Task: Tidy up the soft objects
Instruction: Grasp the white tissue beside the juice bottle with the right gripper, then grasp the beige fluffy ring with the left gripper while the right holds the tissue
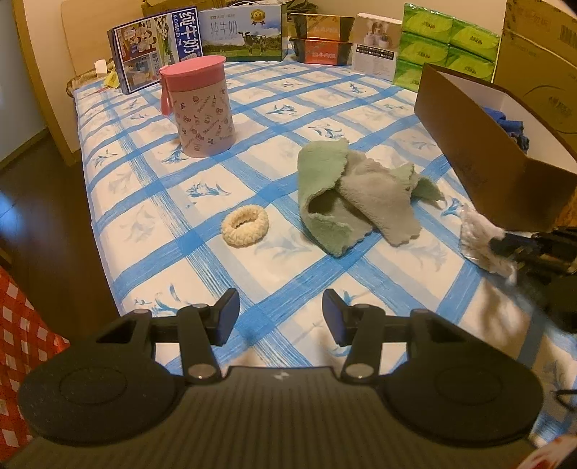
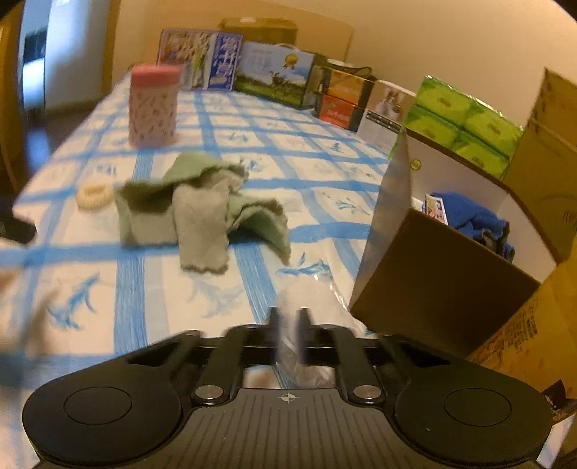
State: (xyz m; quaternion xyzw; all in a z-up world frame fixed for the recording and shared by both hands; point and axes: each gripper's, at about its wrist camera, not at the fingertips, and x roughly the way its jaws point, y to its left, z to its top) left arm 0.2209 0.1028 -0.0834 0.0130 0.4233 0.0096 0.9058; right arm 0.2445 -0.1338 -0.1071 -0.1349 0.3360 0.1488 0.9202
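A crumpled green and grey cloth [image 1: 346, 202] [image 2: 194, 216] lies mid-table. Left of it sits a cream fluffy hair ring [image 1: 245, 227] [image 2: 94, 194]. My left gripper [image 1: 281, 317] hovers over the tablecloth short of both, open, with nothing between its fingers. My right gripper [image 2: 288, 317] [image 1: 505, 240] is shut on a clear plastic bag holding something pale and soft [image 2: 310, 292] [image 1: 479, 234], right beside the near corner of an open brown box [image 2: 432, 274] [image 1: 505, 173]. Blue fabric [image 2: 468, 216] [image 1: 505, 119] lies inside the box.
A pink lidded canister [image 1: 198, 108] [image 2: 153, 104] stands at the far left of the blue-checked tablecloth [image 1: 180, 252]. Milk cartons [image 1: 238, 32], boxes and green tissue packs [image 1: 447, 47] line the back edge. Cardboard cartons [image 2: 541, 151] stand at the right.
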